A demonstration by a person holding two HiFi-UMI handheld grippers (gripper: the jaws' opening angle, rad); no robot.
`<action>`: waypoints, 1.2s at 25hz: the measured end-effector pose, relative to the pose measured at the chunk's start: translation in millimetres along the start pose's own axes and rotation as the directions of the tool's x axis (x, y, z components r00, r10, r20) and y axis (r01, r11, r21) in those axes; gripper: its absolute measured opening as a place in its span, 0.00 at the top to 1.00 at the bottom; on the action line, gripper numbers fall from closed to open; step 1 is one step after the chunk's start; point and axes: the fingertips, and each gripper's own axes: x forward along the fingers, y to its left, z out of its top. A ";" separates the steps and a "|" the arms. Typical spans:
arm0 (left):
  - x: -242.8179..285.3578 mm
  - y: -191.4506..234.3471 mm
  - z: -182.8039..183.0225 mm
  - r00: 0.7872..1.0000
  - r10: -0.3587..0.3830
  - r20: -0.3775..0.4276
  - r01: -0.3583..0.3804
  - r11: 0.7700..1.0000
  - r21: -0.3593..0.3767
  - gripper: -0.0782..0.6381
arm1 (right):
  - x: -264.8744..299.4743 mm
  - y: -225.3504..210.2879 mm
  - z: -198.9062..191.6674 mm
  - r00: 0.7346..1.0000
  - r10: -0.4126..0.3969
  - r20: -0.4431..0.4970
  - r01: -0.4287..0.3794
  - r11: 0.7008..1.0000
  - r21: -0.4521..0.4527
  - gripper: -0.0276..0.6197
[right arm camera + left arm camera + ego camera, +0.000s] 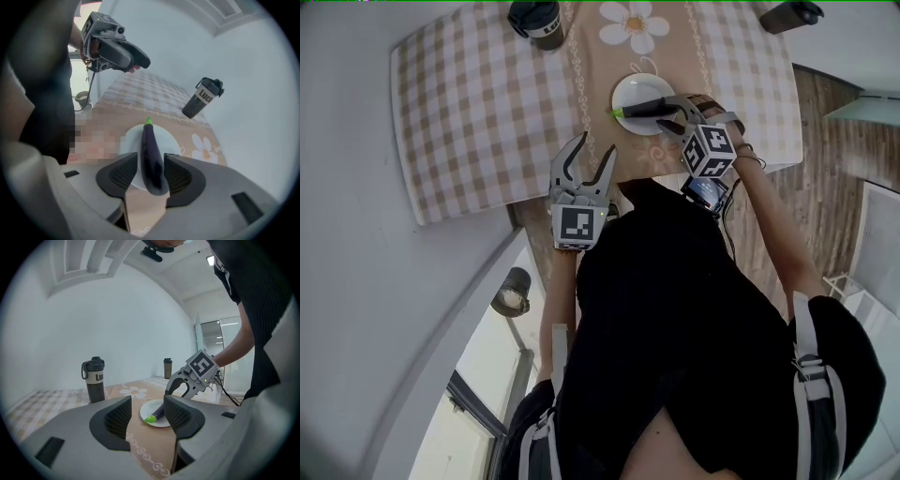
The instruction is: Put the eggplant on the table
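A long dark purple eggplant (642,109) with a green stem end lies across a white plate (633,89) on the beige table runner. My right gripper (675,117) reaches down over its thick end. In the right gripper view the eggplant (151,154) runs between the jaws of the right gripper (149,176), close to the right pad with a thin gap at the left one, and the plate (166,138) lies under it. My left gripper (589,159) hovers open and empty at the table's near edge. It looks at the eggplant (157,413) and the right gripper (180,389).
The table carries a checked cloth (478,103) with a flower-print runner. A dark lidded bottle (539,21) stands at the far side left of the runner, and a second dark bottle (789,14) at the far right corner. Wooden floor (825,131) shows to the right.
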 end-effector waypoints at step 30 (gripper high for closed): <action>-17.0 -4.0 1.5 1.000 -0.012 0.011 0.011 1.000 0.025 0.61 | -9.1 -13.7 28.2 0.992 -0.070 0.102 0.056 0.990 0.132 0.68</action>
